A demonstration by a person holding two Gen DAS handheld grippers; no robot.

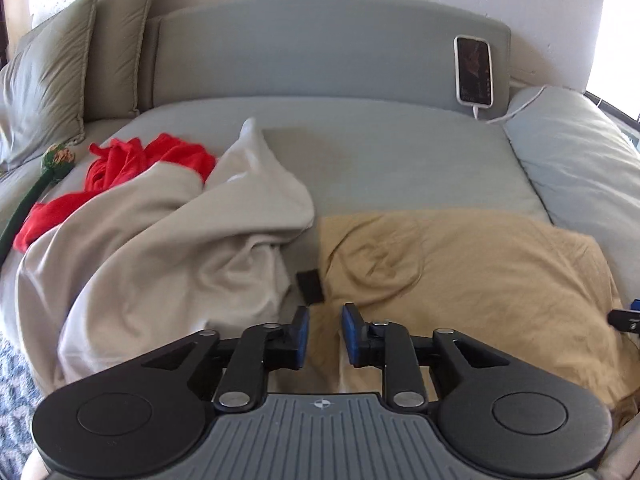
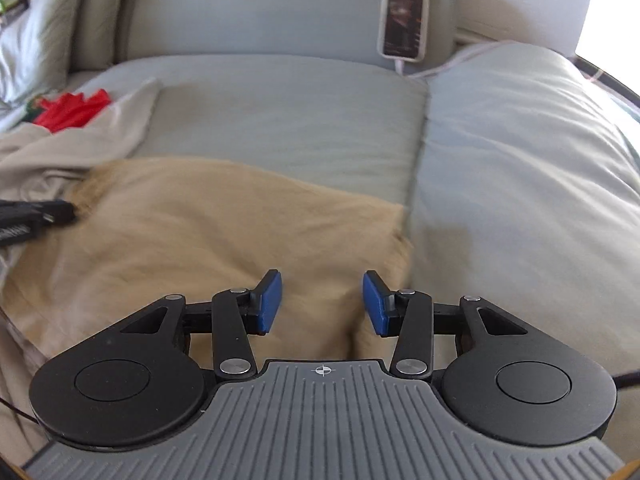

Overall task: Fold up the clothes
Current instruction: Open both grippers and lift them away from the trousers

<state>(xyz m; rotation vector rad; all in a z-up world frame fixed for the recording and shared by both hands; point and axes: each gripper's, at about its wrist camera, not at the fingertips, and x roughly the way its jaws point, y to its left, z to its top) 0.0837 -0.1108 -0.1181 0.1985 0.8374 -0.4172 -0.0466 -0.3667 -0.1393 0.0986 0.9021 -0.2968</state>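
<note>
My left tool (image 1: 324,330) has its blue pads apart with a narrow gap and nothing between them, hovering over the near-left part of the tan garment (image 1: 460,280). My right tool (image 2: 322,304) is spread wider, also empty, over the same tan garment (image 2: 208,232) near its right edge. The left tool shows in the right wrist view as a dark blur (image 2: 36,216) at the garment's left side.

The tan garment lies spread on the bed (image 1: 400,160), roughly flat but wrinkled, its far edge running across the mattress. A small dark tag (image 1: 310,286) sits at its left edge, just beside the white garment (image 1: 160,240), which is heaped to the left, partly over a red garment (image 1: 152,160). A phone (image 1: 473,70) leans on the headboard, well apart from the work.

My read: the step is picking up two near corners or edge points of the tan piece to start a fold. To do it well I'd drop each tool onto a single layer at the near edge, one left, one right, well separated, and close only once cloth sits between the pads. Keep the left one off the white heap so I don't drag both. Lift evenly and carry toward the far edge so the hem lands straight. Blur makes the exact edge under the tools hard to tell.
</note>
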